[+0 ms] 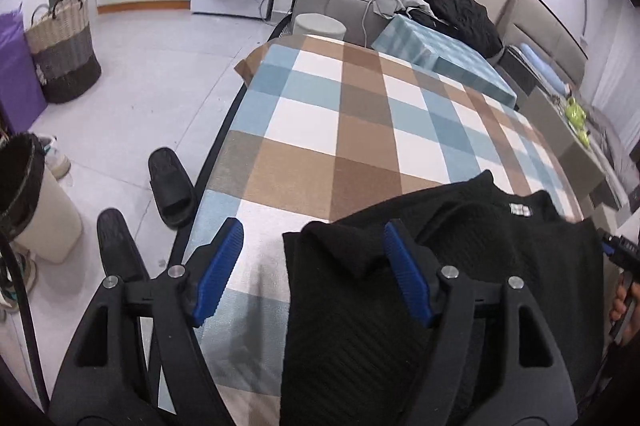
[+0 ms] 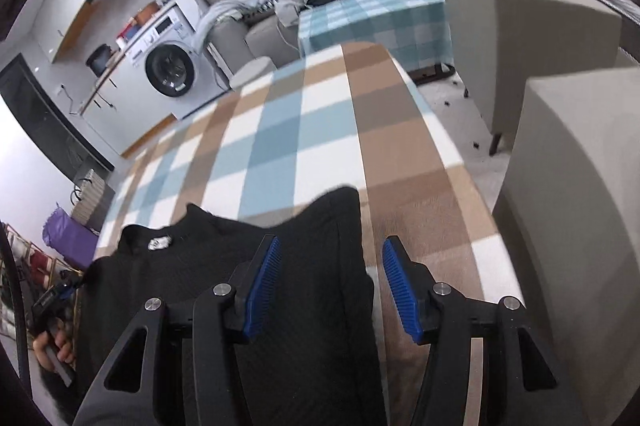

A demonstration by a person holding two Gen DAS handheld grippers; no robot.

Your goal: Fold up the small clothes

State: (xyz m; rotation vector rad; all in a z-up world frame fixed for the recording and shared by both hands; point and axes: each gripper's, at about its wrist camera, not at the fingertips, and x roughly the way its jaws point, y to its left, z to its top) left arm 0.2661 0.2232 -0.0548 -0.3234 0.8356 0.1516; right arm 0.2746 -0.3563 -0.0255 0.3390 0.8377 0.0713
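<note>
Left gripper fingers spread — right gripper likewise | straddling black garment edges

Black garment on checked cloth

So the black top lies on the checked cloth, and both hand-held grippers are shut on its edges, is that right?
Not quite. The black top does lie on the checked cloth, but both wrist views show the left hand-held gripper and right hand-held gripper open, each straddling one side edge of it.
</note>
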